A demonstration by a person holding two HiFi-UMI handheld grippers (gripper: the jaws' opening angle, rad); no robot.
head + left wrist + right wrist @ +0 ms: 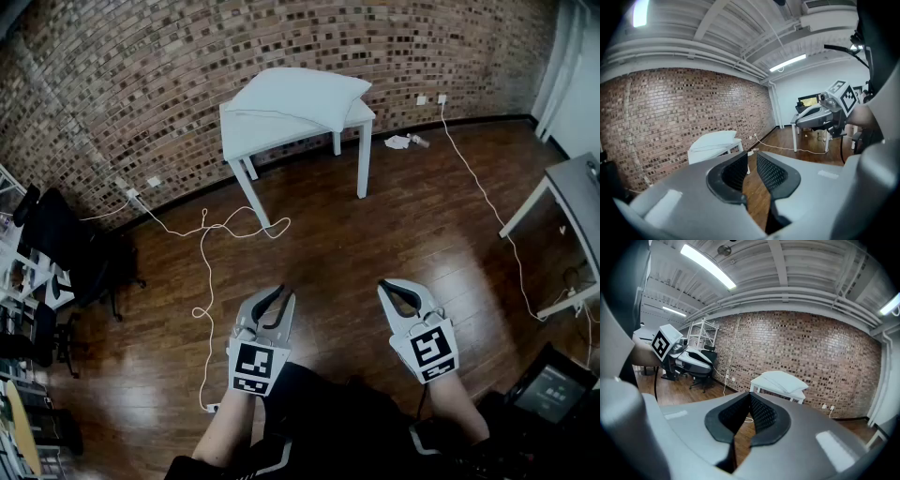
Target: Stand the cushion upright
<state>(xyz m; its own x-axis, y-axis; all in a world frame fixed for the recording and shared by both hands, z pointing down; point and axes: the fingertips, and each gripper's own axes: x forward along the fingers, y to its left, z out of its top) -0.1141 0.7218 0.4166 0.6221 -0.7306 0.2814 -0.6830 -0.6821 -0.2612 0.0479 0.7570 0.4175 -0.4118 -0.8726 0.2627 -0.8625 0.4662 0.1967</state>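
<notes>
Cushion (300,94) flat on table (248,133), twelve o'clock. Left gripper (279,294) barely parted, right gripper (390,287) pressed together: unopened, they might shove it off.

- The cushion (298,97) hides much of the white tabletop (246,136).
- The grey table (574,192) at the right is cut off by the picture's edge.
- The small white things (405,142) by the brick wall (141,75) are too small to tell.

The cushion (298,97) is showing soft, creased white cloth; the surface (248,133) is looking smooth, matt white; the dark wood floor (394,225) is gleaming glossy with reflections; the brick wall (141,84) is looking rough and matt
</notes>
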